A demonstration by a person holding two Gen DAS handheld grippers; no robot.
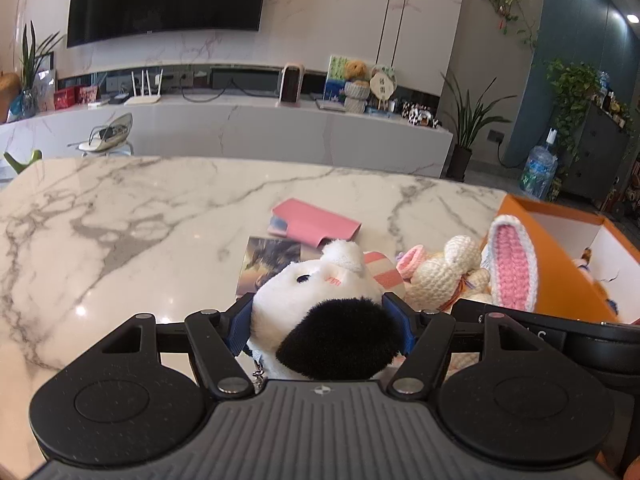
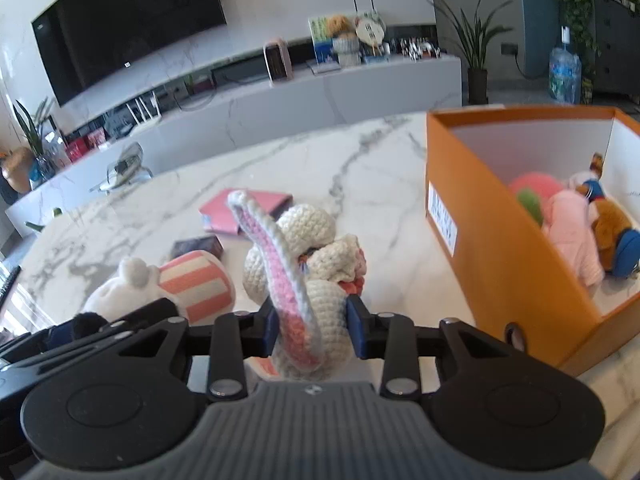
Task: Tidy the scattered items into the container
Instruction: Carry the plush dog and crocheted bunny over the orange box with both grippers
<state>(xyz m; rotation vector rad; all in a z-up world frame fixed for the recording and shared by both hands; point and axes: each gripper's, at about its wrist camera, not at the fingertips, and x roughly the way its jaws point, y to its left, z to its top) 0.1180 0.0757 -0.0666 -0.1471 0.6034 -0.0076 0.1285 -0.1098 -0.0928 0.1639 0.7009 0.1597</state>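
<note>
My left gripper [image 1: 320,320] is shut on a white plush dog [image 1: 320,300] with a black ear and a pink-striped body; it also shows in the right wrist view [image 2: 160,284]. My right gripper [image 2: 314,330] is shut on a cream crochet rabbit [image 2: 316,276] with long pink-lined ears, seen also in the left wrist view [image 1: 460,272]. Both toys sit low over the marble table [image 1: 120,220]. The orange box [image 2: 500,240] stands to the right and holds several soft toys [image 2: 572,232].
A pink wallet [image 1: 316,226] and a photo card [image 1: 268,264] lie on the table beyond the toys. A small dark box [image 2: 198,248] lies near the wallet. The table's far edge faces a TV console.
</note>
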